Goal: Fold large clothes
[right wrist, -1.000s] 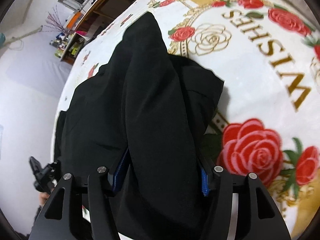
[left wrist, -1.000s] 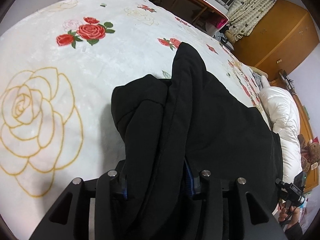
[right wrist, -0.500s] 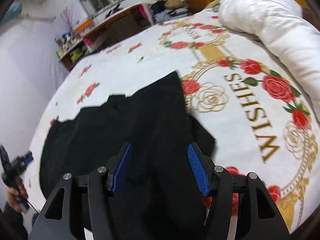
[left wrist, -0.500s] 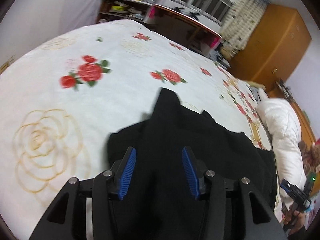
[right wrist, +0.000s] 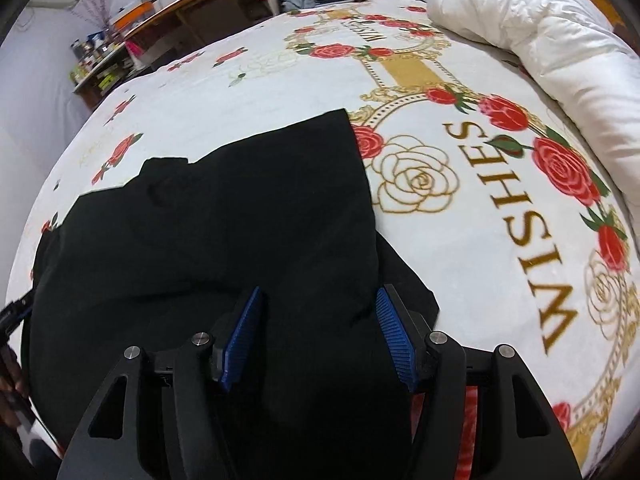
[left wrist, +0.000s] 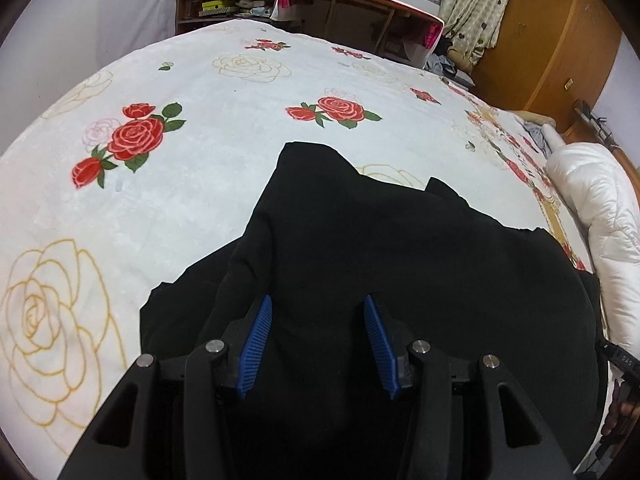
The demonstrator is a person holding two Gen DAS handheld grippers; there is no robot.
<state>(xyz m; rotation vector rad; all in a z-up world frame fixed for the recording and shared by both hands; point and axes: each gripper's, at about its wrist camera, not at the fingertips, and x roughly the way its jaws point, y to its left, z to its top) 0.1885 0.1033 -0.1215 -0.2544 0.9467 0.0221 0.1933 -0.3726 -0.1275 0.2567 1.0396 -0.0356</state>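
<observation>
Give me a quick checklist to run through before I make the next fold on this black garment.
1. Left gripper open and free of cloth: ok, its blue fingers stand apart with nothing pinched.
2. Right gripper open and free: ok, same state.
3. Black garment resting on the blanket: ok, it lies down, not lifted.
4. Garment flat: not ok, a ridge runs up toward its far point and layers overlap at the left edge.
5. Room to fold toward the quilt: ok, bare blanket with the WISHES lettering lies between.
6. Near hem position: cannot tell, hidden below both grippers.
</observation>
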